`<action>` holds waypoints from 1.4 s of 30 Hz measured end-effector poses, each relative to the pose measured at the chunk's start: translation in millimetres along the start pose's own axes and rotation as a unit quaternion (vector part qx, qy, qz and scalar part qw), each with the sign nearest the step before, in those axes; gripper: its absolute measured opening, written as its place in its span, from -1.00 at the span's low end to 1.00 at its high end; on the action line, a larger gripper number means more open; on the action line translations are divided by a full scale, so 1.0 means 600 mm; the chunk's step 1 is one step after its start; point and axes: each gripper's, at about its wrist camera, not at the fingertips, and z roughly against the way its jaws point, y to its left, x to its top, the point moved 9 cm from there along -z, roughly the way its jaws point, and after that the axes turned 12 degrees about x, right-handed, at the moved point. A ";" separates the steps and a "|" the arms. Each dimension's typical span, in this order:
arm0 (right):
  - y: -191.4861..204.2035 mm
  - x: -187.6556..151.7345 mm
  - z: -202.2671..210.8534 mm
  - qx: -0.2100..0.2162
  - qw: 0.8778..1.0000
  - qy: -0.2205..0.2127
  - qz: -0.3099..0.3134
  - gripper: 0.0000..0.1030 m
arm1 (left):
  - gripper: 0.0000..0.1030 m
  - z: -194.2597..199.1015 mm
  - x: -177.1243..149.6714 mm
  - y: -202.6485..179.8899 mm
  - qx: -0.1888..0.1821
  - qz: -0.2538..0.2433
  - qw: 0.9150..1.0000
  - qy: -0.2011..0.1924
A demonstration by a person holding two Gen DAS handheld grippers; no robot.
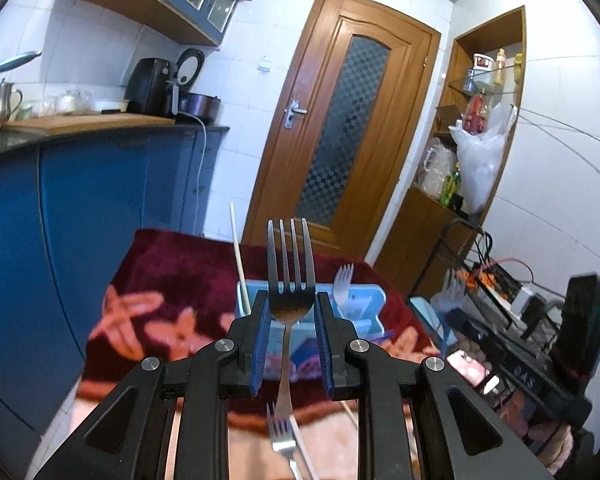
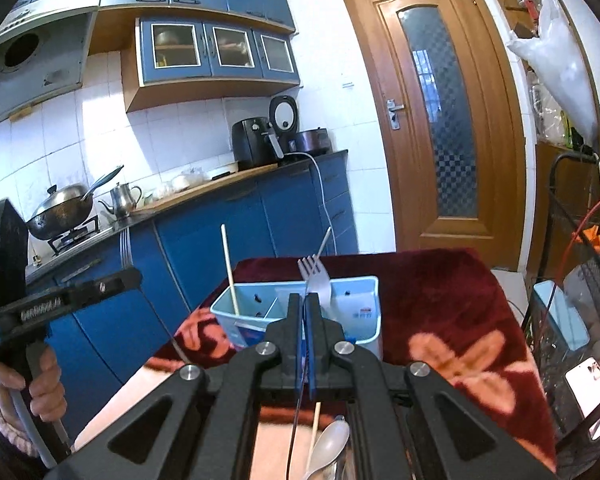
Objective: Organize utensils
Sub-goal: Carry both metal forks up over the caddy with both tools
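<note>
In the left wrist view a steel fork (image 1: 290,280) stands tines up between the fingers of my left gripper (image 1: 291,308); the blue pads stand apart from it, so the grip is unclear. Behind it is a light blue utensil holder (image 1: 366,300) with a chopstick (image 1: 238,264) and a white fork (image 1: 343,284) inside. In the right wrist view my right gripper (image 2: 304,304) is shut on a thin metal utensil (image 2: 324,246), seen edge-on, just in front of the holder (image 2: 364,308). The chopstick (image 2: 229,270) and white fork (image 2: 316,276) stand in it. The left gripper (image 2: 112,280) shows at the left.
The holder stands on a table under a dark red flowered cloth (image 2: 440,292). A second fork (image 1: 280,436) lies below the left gripper; a white spoon (image 2: 328,448) and a chopstick (image 2: 315,428) lie below the right. Blue cabinets (image 2: 220,248) are left, a wire rack (image 2: 572,320) right.
</note>
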 end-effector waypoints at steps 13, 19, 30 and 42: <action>-0.043 0.024 -0.002 -0.008 1.000 -0.015 -0.006 -0.94 | -0.57 -0.066 0.115 -0.016 0.043 0.004 0.998 -0.054; -0.062 0.053 -0.008 -0.014 0.999 -0.031 -0.003 -0.94 | -0.57 -0.117 0.093 -0.024 0.058 -0.011 0.997 -0.048; -0.086 0.116 -0.055 -0.040 0.996 -0.075 0.019 -0.94 | -0.57 -0.180 0.030 -0.004 0.059 -0.009 0.998 0.000; -0.121 0.087 -0.143 -0.057 0.997 -0.052 0.027 -0.93 | -0.57 -0.202 -0.008 -0.009 0.049 -0.016 0.998 0.022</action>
